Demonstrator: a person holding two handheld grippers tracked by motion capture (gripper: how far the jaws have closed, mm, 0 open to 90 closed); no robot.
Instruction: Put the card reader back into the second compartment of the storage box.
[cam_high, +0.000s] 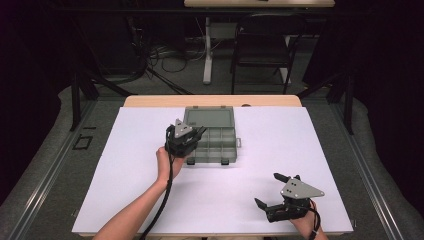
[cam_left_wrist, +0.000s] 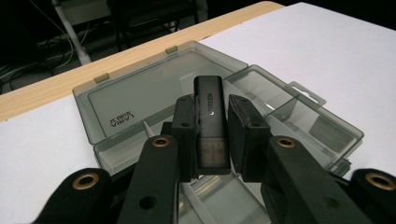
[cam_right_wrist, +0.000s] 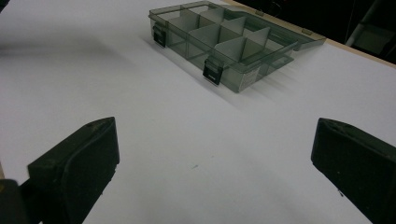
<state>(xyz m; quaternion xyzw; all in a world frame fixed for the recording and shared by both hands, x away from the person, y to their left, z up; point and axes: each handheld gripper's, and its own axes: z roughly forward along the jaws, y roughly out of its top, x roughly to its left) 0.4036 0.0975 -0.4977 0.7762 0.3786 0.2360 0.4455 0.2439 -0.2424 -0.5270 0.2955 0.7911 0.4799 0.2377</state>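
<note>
A smoky clear compartment box (cam_high: 220, 146) lies open on the white table cover, its lid (cam_left_wrist: 149, 91) folded back toward the far edge. My left gripper (cam_high: 199, 133) hovers over the box's left side, shut on a small black stick (cam_left_wrist: 210, 93) that looks like a flash drive. The stick stands lengthwise between the pads, its paler translucent end toward the camera. At the front right, my right gripper (cam_high: 267, 190) rests low with its jaws wide apart and nothing between them. In the right gripper view the box (cam_right_wrist: 224, 39) lies ahead of the right gripper (cam_right_wrist: 215, 154), its dividers showing.
The white cover (cam_high: 150, 190) spans the wooden table, whose bare strip (cam_high: 150, 101) shows at the far edge. Two black latches (cam_right_wrist: 212, 71) hang on the box's front wall. A chair (cam_high: 262, 45) and cables stand on the floor beyond.
</note>
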